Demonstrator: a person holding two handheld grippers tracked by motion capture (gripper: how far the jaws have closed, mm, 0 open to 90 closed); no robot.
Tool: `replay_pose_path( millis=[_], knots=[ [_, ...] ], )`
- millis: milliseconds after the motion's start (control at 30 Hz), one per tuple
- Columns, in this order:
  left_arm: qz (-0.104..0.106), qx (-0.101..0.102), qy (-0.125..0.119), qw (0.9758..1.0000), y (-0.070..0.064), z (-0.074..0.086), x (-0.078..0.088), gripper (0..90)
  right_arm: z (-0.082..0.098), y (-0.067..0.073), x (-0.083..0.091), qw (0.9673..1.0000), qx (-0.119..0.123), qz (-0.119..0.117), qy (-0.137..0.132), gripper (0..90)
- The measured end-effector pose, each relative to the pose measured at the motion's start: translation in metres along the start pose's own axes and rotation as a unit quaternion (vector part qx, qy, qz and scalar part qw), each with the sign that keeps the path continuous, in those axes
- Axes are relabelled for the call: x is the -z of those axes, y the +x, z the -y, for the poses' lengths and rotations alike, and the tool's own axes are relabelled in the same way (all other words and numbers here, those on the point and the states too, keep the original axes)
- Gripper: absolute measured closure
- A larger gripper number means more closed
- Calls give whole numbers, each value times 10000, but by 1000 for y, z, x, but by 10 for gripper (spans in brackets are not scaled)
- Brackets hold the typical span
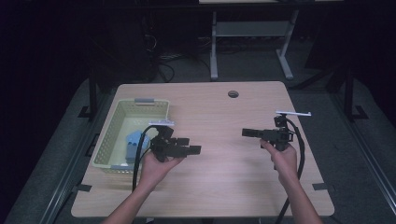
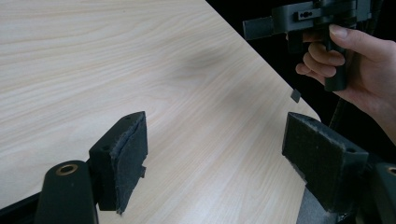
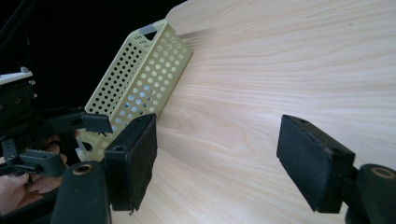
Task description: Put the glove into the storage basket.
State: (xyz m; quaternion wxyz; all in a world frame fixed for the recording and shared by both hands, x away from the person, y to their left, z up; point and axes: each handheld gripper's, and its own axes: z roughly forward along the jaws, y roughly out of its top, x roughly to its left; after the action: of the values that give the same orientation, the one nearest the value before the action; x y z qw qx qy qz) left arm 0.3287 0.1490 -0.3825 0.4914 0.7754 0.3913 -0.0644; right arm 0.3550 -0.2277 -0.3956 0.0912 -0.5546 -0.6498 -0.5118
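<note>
- Both tongs are up over the wooden surface, pointing at each other across its middle with bare wood between them.
- Left tongs stand wide: in the left gripper view the two padded jaws are well apart with only wood grain between them.
- Right tongs stand wide as well; the right gripper view shows its pads spread apart and nothing caught between them.
- The thing nearest the work is a blue object that sits inside the pale green perforated basket at the left side of the surface. Through the basket's holes a bit of blue peeks out in the right gripper view.
- The left tongs hover just beside the basket's near right corner, apart from it; the right tongs are well away toward the other side.
- My read: if the job was getting that blue object into the basket, that part looks done, as it lies within the walls and neither pair of tongs touches it.
- What's left, as far as one can judge: no loose item shows on the surface, so either a wrap-up or a fresh reach into the basket. Which one, I cannot tell.
</note>
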Motion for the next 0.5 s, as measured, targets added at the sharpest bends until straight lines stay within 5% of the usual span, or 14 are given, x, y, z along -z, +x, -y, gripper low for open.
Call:
replay_pose_path(
  millis=[500],
  knots=[
    [56, -155, 92, 9998, -12, 18, -16, 221, 21, -21, 13, 9998, -186, 49, -3, 276]
  ],
)
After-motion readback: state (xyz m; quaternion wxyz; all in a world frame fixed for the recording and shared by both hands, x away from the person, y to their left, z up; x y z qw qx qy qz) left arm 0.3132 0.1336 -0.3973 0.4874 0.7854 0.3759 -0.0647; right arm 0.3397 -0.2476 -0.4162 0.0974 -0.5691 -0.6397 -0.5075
